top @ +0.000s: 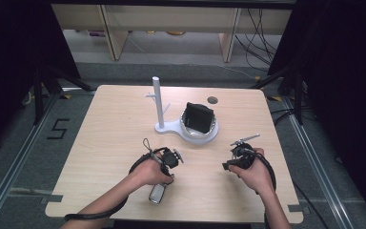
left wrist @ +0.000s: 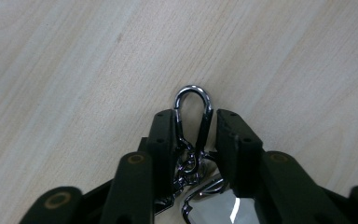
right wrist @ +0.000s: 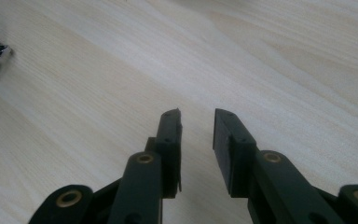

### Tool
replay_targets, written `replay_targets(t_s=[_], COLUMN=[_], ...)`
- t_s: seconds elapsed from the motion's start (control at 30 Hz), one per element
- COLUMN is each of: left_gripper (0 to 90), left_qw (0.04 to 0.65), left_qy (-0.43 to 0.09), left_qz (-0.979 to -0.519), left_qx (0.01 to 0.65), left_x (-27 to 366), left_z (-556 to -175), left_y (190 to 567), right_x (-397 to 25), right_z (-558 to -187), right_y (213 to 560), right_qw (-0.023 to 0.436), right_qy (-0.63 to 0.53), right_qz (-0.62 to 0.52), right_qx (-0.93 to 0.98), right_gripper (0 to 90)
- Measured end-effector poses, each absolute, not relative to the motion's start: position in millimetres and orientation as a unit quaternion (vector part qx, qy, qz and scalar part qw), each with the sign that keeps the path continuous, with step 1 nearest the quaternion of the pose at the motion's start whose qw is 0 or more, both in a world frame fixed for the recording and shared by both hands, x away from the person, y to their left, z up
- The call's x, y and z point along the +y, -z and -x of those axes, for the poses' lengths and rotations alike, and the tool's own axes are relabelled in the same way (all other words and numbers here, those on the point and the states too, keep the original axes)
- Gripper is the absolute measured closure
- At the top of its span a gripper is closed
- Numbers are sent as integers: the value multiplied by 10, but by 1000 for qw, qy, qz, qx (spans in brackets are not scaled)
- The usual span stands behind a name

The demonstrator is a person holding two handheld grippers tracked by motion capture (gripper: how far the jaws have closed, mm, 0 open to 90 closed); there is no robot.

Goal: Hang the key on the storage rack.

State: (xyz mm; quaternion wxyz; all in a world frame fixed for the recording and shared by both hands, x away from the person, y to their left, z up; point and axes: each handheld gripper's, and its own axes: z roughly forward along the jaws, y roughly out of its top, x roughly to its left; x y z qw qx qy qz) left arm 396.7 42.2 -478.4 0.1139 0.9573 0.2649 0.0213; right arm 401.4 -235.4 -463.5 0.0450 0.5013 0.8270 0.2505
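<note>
So the left gripper [left wrist: 195, 128] is clamped on a shiny metal carabiner clip [left wrist: 193, 109], with both jaws pressed against the clip's two sides and the rounded top loop poking out just past the tips. A short bit of chain [left wrist: 186, 163] and what looks like a silver keychain body [left wrist: 214, 207] are tucked back between the jaws, closer to the camera. In the high view that silver piece [top: 157, 192] is seen hanging out below the left hand [top: 147, 174], near the table's front edge. Gripping by the clip rather than the body probably makes sense: the loop is left free ahead of the tips, so it can be hooked over something.

That something is likely the white stand [top: 158, 102] well ahead of both grippers, an upright post with little pegs sticking out, joined to a round dish [top: 209, 135] holding a dark object [top: 199, 117] that can't be identified.

The right gripper [right wrist: 197, 122] is held slightly apart with nothing between its jaws, only bare wooden table [right wrist: 270, 60] ahead of it. In the high view it [top: 242, 153] is parked off to the side of the left one, well apart, presumably kept out of the way or ready to steady things. Nothing's been hung on the pegs yet, by the look of it.
</note>
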Motion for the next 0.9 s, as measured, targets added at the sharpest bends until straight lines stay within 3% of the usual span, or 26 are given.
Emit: replay_targets(t_s=[0.3, 0.6, 0.67, 0.9], left_gripper=[859, 845, 786, 705], left_qw=[136, 134, 139, 130], left_qy=[-26, -27, -24, -24], left_qz=[-957, -955, -952, -955], left_qx=[256, 263, 273, 265], left_x=[506, 531, 528, 549], left_z=[-3966, -3937, -3924, -3920], left_y=[4796, 4795, 4799, 4789], right_x=[-2351, -2324, -2335, -2330], right_z=[-4017, -4019, -4022, -4020], right_y=[4641, 4653, 4656, 4654], right_qw=[49, 46, 47, 46], right_qy=[-254, -245, -246, -246], right_qz=[-499, -510, -506, -508], right_qx=[827, 823, 825, 824], right_gripper=[726, 724, 723, 722])
